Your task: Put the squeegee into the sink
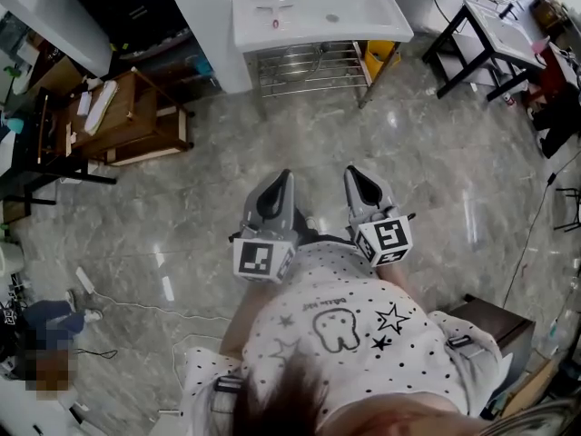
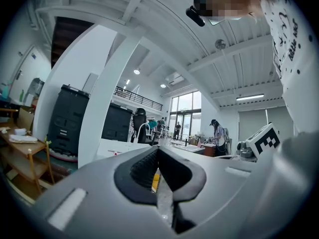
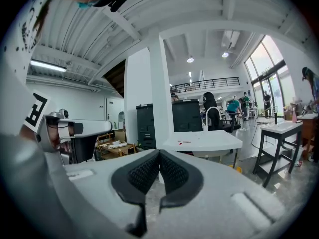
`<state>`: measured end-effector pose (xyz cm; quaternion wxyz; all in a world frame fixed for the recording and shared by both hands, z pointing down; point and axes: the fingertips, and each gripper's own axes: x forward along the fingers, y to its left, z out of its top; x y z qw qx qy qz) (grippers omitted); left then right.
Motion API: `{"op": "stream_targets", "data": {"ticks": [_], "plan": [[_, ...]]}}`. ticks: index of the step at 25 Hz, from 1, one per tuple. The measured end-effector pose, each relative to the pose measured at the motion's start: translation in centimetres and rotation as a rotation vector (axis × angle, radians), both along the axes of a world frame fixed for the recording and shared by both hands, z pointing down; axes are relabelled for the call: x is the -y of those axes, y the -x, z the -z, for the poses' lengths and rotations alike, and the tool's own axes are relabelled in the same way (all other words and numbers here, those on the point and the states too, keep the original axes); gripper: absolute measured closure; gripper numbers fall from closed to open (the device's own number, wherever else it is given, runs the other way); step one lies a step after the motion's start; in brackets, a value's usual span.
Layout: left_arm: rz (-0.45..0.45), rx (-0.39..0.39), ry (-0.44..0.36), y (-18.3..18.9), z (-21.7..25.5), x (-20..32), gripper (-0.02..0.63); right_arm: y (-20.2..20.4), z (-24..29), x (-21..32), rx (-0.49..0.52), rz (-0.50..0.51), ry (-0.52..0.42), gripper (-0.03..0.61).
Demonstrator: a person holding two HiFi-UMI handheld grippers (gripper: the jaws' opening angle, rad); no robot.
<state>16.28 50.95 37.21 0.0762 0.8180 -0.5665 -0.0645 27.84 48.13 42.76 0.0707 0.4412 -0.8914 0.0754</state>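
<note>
Head view: left gripper and right gripper sit side by side at the waist, well short of the white sink. What looks like the squeegee lies on its flat top, left of the bowl.

Left gripper view: jaws together, nothing between them.

Right gripper view: jaws closed too, empty.

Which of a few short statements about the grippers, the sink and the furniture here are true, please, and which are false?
1. The left gripper and the right gripper both have their jaws together. True.
2. The right gripper holds a squeegee. False: nothing is between its jaws.
3. The white sink stands ahead of both grippers, touching neither. True.
4. In the head view, the wooden shelf unit is to the right of the sink. False: it is to the sink's left.
</note>
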Motion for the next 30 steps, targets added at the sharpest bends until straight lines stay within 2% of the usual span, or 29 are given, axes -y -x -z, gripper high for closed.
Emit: {"op": "stream_targets", "data": {"ticks": [18, 30], "plan": [[0.012, -0.029, 0.014, 8.5, 0.8, 6.5, 0.627, 7.5, 0.6, 6.5, -0.010, -0.025, 0.013, 0.580], [-0.014, -0.004, 0.043, 10.5, -0.5, 9.3, 0.627, 9.3, -0.3, 8.7, -0.011, -0.058, 0.028, 0.580]]}}
